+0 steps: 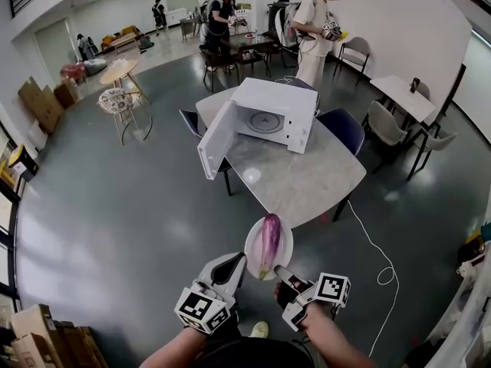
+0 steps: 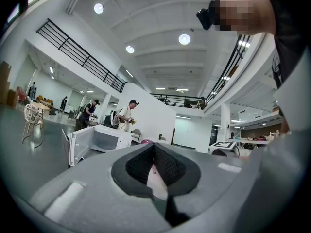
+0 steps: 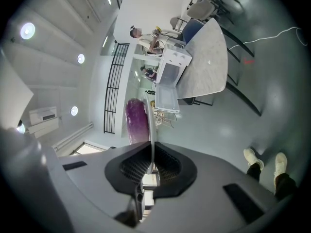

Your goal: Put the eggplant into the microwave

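Eggplant (image 1: 269,244) is carried on a plate (image 1: 286,245), whose rim is clamped by the jaws of the left gripper (image 1: 240,262) and right gripper (image 1: 281,273). On the counter (image 1: 307,179), well apart, the microwave (image 1: 280,113) is seen open; insertion is not yet done.

Purple eggplant (image 1: 270,240), white plate (image 1: 286,249), white microwave (image 1: 295,100), grey table (image 1: 307,181).

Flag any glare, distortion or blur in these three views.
Head view: strong fisheye, lamp glare on the table and floor. Left gripper view: black vignette, bright ceiling lamps. Right gripper view: eggplant and plate soft up close.
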Motion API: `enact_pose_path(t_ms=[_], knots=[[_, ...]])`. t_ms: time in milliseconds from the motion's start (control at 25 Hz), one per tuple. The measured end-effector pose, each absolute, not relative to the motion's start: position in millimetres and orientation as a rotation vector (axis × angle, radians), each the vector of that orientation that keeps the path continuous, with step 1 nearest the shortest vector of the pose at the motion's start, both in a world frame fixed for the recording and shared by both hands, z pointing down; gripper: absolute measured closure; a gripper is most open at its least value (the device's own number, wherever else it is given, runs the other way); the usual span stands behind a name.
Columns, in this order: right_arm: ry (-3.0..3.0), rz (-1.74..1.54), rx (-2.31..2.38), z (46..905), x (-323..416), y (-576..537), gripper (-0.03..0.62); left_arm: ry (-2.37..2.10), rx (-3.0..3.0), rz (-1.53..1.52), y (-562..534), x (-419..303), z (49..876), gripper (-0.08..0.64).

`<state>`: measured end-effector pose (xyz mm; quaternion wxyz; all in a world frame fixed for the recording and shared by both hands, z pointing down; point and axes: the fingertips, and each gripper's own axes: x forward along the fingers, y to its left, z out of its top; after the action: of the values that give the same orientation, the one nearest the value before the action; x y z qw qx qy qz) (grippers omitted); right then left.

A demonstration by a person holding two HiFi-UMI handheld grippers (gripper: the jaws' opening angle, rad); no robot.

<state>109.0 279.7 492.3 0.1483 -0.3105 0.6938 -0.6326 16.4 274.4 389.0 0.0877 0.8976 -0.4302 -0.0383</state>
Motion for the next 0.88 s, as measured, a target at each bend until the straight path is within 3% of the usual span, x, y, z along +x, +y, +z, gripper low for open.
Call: enact_pose_path(t_ms=[880], knots=[[1.925, -1.739, -1.067, 486, 13, 94, 0.572, -1.112, 2.776, -0.136, 76, -82, 384, 0.552]])
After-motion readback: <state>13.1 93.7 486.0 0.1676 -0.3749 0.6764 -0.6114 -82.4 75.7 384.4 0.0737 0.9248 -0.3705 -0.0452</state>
